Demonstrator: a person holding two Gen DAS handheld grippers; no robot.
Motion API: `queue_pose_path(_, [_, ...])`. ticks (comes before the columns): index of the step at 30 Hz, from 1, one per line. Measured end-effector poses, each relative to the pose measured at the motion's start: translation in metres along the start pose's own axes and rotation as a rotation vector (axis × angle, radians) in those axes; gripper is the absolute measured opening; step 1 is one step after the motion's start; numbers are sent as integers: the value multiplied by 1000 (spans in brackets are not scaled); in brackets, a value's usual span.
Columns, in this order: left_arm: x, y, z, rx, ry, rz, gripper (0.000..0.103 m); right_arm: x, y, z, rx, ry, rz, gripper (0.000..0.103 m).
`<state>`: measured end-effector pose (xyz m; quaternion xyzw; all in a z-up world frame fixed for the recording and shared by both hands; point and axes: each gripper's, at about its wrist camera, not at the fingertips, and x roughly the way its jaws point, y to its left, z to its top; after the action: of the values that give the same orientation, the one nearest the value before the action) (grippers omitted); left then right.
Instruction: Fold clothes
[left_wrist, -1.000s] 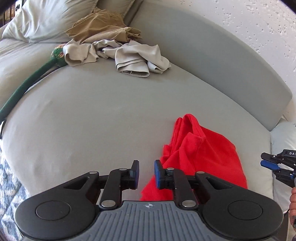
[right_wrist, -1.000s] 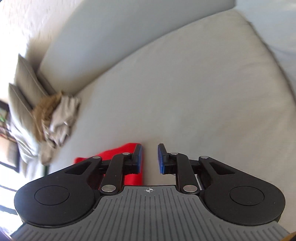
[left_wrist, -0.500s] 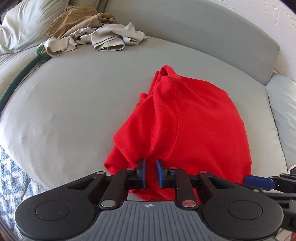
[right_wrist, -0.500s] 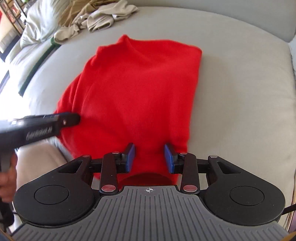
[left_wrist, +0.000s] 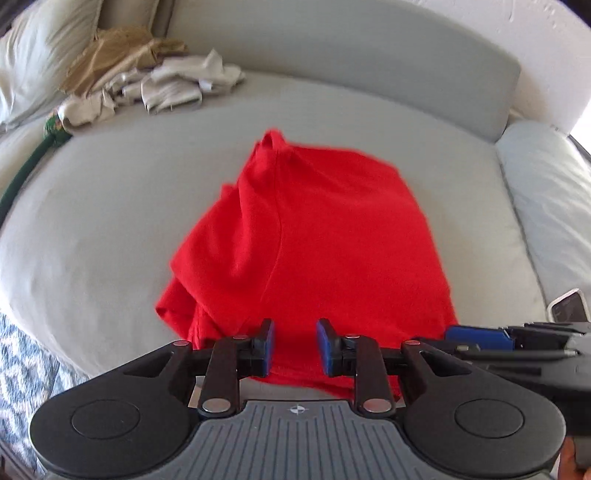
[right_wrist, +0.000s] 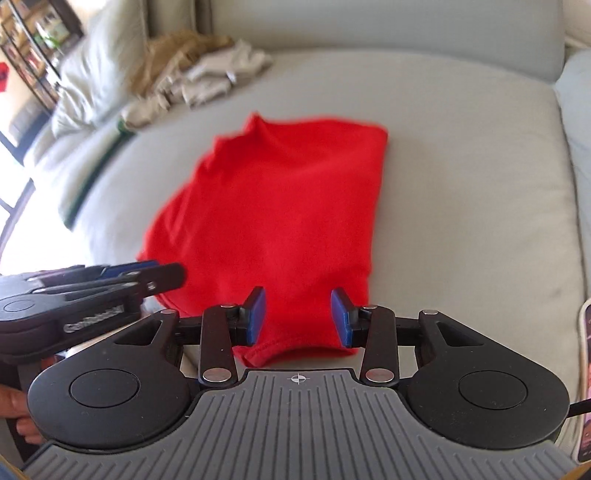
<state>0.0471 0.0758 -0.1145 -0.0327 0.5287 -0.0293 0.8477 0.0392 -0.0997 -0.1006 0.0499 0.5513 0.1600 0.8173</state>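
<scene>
My left gripper (left_wrist: 294, 347) and right gripper (right_wrist: 298, 317) both hang released over the red T-shirt (left_wrist: 317, 236), with no legible writing.

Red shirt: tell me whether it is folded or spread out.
Partly folded. The red shirt lies on the sofa cushion doubled into a rough rectangle, with loose layers bunched along its left edge.

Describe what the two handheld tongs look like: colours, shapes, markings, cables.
The left tongs and the right tongs look alike: black linkage arms with silver pivot pins, blue pads at the tips, two round black housings, and a ribbed grey base marked with a small crosshair. Pale lettering, blurred, runs along the side of the left one. A thin dark cable lies along the right one.
</scene>
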Motion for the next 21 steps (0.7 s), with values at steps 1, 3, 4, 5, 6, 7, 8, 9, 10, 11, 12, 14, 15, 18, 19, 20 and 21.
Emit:
queue_pose_path(1, [-1,0,-4,11,17,2,25,4,2,-6,-19,15,-4,42])
queue_pose_path(3, [-9,4,-14,27,46,-6,29,2,6,-20,-72,30,0,51])
queue_pose_path(4, [-12,9,-19,11,65,-17,31,-2,2,-26,-65,71,16,58])
queue_pose_path(5, [-16,15,-25,-5,85,-27,31,-7,-3,-32,-47,118,35,65])
queue_pose_path(6, [-21,19,-28,-26,80,-42,31,-13,-9,-39,-28,138,62,67])
queue_pose_path(7, [-27,24,-31,-51,62,-60,32,-18,-14,-45,-16,141,85,68])
queue_pose_path(8, [-33,29,-34,-76,43,-78,38,-23,-18,-49,-2,135,95,70])
queue_pose_path(9, [-38,33,-37,-101,24,-96,41,-26,-22,-52,14,127,103,71])
queue_pose_path(10, [-44,37,-38,-119,4,-108,47,-28,-25,-52,32,121,112,71])
queue_pose_path(11, [-48,38,-38,-128,-14,-109,51,-29,-27,-52,51,115,121,72])
queue_pose_path(12, [-51,40,-37,-132,-29,-105,53,-29,-30,-51,70,109,130,75])
queue_pose_path(14, [-57,41,-34,-134,-62,-96,65,-30,-36,-50,108,98,149,75])
queue_pose_path(15, [-59,42,-32,-133,-78,-91,67,-31,-38,-50,128,92,158,75])
queue_pose_path(18, [-62,51,-25,-168,-116,-87,72,-33,-48,-48,189,73,189,78])
queue_pose_path(19, [-62,56,-22,-189,-128,-93,76,-33,-53,-47,217,65,207,80])
queue_pose_path(20, [-62,62,-19,-212,-139,-98,79,-33,-59,-45,247,57,226,85])
queue_pose_path(21, [-61,70,-17,-237,-149,-103,80,-34,-65,-44,280,48,246,88])
